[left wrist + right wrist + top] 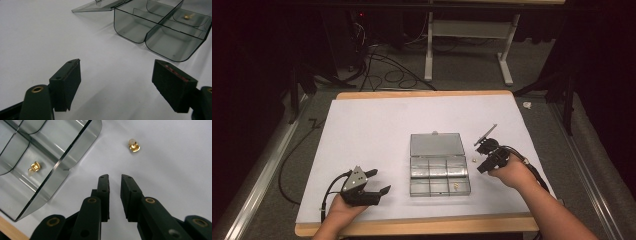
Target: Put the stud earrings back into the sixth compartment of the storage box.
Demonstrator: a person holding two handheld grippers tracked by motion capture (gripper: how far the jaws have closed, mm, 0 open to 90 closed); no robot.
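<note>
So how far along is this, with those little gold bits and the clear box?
One gold piece already lies in a compartment of the clear box, whose lid lies open. A second gold piece sits on the white sheet beside the box, just ahead of the right gripper, whose jaws stand a narrow gap apart, holding nothing. It likely goes in next. The left gripper waits wide open nearby.

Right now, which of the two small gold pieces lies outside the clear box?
The gold piece on the white sheet, just ahead of the right gripper. The other gold piece sits inside a compartment of the clear box.
</note>
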